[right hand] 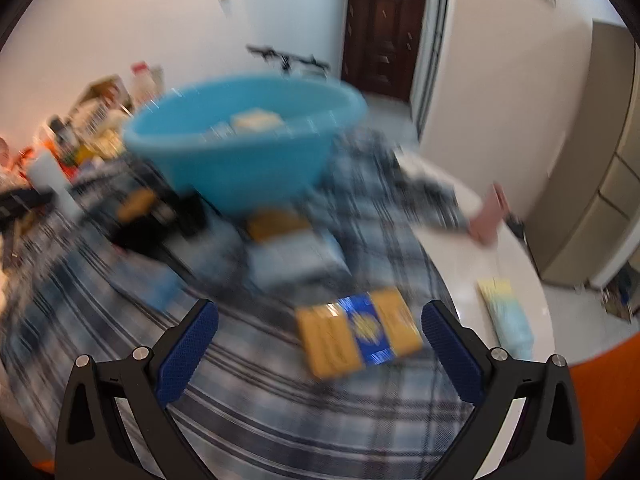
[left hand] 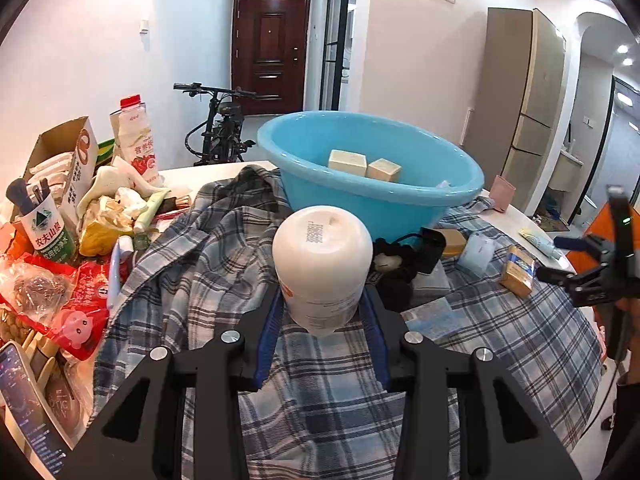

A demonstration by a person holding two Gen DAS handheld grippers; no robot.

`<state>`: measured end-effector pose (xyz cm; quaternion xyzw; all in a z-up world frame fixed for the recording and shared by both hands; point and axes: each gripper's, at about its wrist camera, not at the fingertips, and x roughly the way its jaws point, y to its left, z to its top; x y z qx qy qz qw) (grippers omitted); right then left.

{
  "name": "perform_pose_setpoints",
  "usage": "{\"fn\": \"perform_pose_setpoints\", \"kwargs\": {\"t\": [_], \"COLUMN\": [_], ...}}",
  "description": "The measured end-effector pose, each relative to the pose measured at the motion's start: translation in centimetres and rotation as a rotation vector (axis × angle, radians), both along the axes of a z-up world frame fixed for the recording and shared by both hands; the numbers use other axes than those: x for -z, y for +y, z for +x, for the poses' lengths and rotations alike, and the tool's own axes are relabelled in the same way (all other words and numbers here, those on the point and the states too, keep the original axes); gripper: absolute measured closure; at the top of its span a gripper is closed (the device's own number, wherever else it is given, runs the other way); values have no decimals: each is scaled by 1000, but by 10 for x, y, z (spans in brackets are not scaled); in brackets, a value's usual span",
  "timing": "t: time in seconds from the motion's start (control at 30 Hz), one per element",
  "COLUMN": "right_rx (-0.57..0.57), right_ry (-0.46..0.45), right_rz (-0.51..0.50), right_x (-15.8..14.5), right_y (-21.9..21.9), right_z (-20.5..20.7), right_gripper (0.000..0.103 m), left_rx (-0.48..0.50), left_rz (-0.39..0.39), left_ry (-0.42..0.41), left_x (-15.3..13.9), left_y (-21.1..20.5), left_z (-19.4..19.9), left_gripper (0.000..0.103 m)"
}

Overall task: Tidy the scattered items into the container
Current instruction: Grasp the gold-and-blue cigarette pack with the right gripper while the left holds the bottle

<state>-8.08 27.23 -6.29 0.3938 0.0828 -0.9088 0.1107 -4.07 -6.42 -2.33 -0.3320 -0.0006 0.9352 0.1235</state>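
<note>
Left wrist view, blue basin (left hand: 460, 196), two cream boxes (left hand: 347, 163) inside

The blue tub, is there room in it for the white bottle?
Yes. The blue tub holds two cream boxes near its back wall; the side left of them looks bare. The white bottle is in the left gripper. Crowded: the table's left edge.

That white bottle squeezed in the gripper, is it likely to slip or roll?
The white bottle looks smooth and rounded, so it might slip, though the left gripper clamps both sides with textured blue pads. Laid on the plaid shirt it would probably roll little; the cloth looks soft and rumpled.
</note>
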Motion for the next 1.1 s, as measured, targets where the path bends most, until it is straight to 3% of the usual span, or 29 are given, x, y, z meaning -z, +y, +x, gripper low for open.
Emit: {"fn": "perform_pose_setpoints", "kwargs": {"t": [0.17, 0.3, 0.5, 0.77, 0.83, 0.93, 1.1], "right_rx": [-66, -160, -179, -182, -167, -157, -149], "right_ry": [-65, -134, -141, -135, -136, -134, -96], "right_rz": [-43, -16, 21, 4, -9, -55, -51], "right_x": [23, 42, 58, 59, 58, 54, 40], "right_y": [27, 28, 24, 22, 24, 29, 27], "right_z": [-20, -34, -44, -44, -46, -46, -37], "right_gripper": [0, 0, 0, 0, 12, 13, 13], "left_rx": [4, 0, -10, -5, -3, -1, -2], "left_rz": [-9, -15, -13, -12, -4, -3, 8], "left_ry": [-13, -22, -42, -44, -48, -45, -36], "left_x": [4, 7, 12, 11, 11, 11, 6], "left_y": [9, 13, 16, 16, 16, 15, 12], "left_z": [-3, -5, -10, -9, -9, -6, -2], "left_gripper": [65, 65, 65, 65, 65, 65, 65]}}
